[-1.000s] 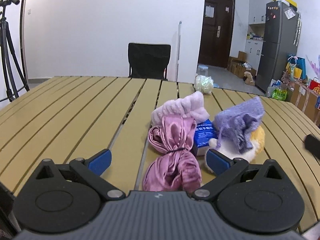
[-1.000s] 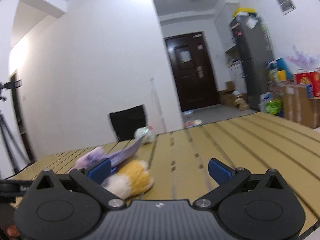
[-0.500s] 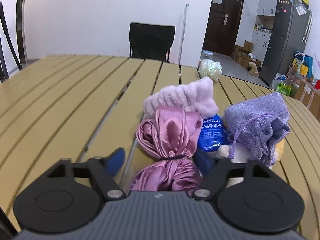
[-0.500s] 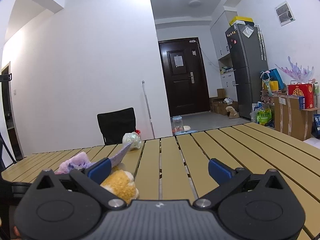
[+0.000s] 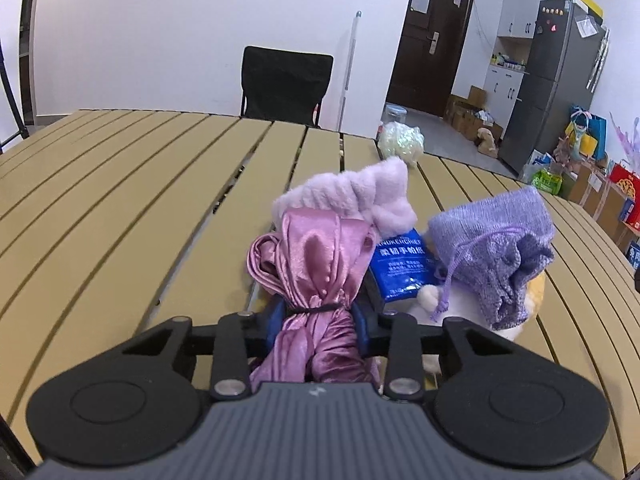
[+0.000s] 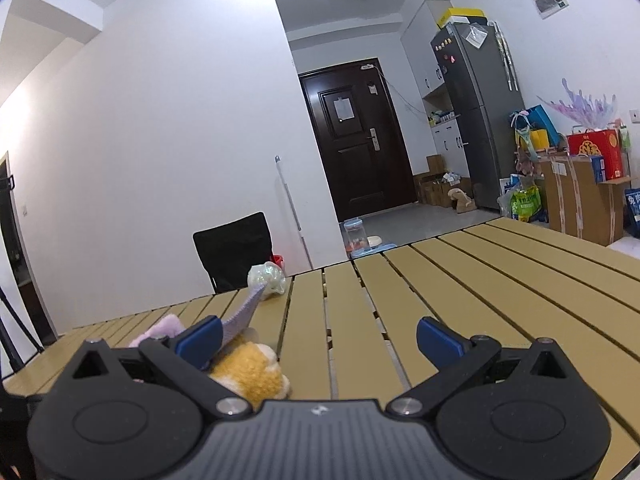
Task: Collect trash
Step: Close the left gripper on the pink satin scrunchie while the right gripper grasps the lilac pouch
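Left wrist view: left gripper (image 5: 320, 320) closing, blue pads pinching shiny pink satin cloth bundle (image 5: 316, 280) at six o'clock on slatted tan table (image 5: 120, 200); right gripper (image 6: 320, 338) gapes empty.

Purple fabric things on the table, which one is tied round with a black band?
The pink satin bundle, between the closing left gripper, not the fluffy headband or knit pouch.
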`<state>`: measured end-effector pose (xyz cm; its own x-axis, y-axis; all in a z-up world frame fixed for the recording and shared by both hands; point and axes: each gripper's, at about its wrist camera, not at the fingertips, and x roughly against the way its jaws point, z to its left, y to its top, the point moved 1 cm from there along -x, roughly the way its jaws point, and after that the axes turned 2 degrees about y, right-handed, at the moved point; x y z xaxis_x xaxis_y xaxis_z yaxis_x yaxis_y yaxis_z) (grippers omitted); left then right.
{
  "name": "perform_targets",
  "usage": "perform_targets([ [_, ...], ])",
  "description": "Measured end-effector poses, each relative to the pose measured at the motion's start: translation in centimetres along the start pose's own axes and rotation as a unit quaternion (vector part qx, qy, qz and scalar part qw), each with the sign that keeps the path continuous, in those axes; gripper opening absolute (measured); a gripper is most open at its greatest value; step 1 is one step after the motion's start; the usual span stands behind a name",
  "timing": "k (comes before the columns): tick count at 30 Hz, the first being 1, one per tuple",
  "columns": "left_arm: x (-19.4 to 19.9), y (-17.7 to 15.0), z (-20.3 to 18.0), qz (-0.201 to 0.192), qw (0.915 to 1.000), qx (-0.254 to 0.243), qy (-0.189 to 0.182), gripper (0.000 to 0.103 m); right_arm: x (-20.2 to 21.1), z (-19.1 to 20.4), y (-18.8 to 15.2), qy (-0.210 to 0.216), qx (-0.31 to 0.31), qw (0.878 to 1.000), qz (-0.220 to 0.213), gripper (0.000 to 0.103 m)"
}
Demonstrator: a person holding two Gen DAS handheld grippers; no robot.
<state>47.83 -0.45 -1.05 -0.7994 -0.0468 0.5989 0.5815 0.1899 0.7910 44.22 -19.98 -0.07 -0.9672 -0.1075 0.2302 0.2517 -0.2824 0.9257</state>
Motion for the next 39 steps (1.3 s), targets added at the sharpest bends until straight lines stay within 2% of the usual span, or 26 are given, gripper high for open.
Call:
perform_targets([
  [7, 1.2, 0.9, 1.2, -0.016, 0.9999, 0.004, 0.003, 0.035, 0.2, 3.3, -0.1, 0.015, 0.022, 0.999, -0.021, 0.103],
  [14, 2.1, 1.1, 2.5, -0.024, 0.9996, 0.008, 0.015, 0.035, -0.9, 6.9, -0.4, 0.026, 0.058, 0.998, -0.019, 0.103],
  [20, 2.6, 1.3, 3.2, -0.029, 0.9994, 0.009, 0.017, 0.035, -2.4, 8.5, -0.9, 0.013, 0.060, 0.998, 0.004, 0.103],
  [26, 2.5, 1.0, 3.4, -0.030, 0.9993, 0.004, 0.020, 0.035, -3.9, 9.7, -1.4, 0.022, 0.060, 0.997, 0.035, 0.103],
  [32, 2.3, 0.7, 3.2, -0.031, 0.9991, -0.006, 0.027, 0.035, -5.6, 10.3, -1.4, 0.007, 0.054, 0.998, 0.043, 0.103],
  [35, 2.1, 0.5, 3.2, -0.030, 0.9992, -0.009, 0.027, 0.035, -6.6, 10.2, -1.2, -0.007, 0.047, 0.998, 0.051, 0.096],
  [39, 1.8, 0.6, 3.2, -0.030, 0.9992, -0.015, 0.024, 0.035, -7.4, 10.4, -1.0, -0.005, 0.048, 0.997, 0.064, 0.073],
])
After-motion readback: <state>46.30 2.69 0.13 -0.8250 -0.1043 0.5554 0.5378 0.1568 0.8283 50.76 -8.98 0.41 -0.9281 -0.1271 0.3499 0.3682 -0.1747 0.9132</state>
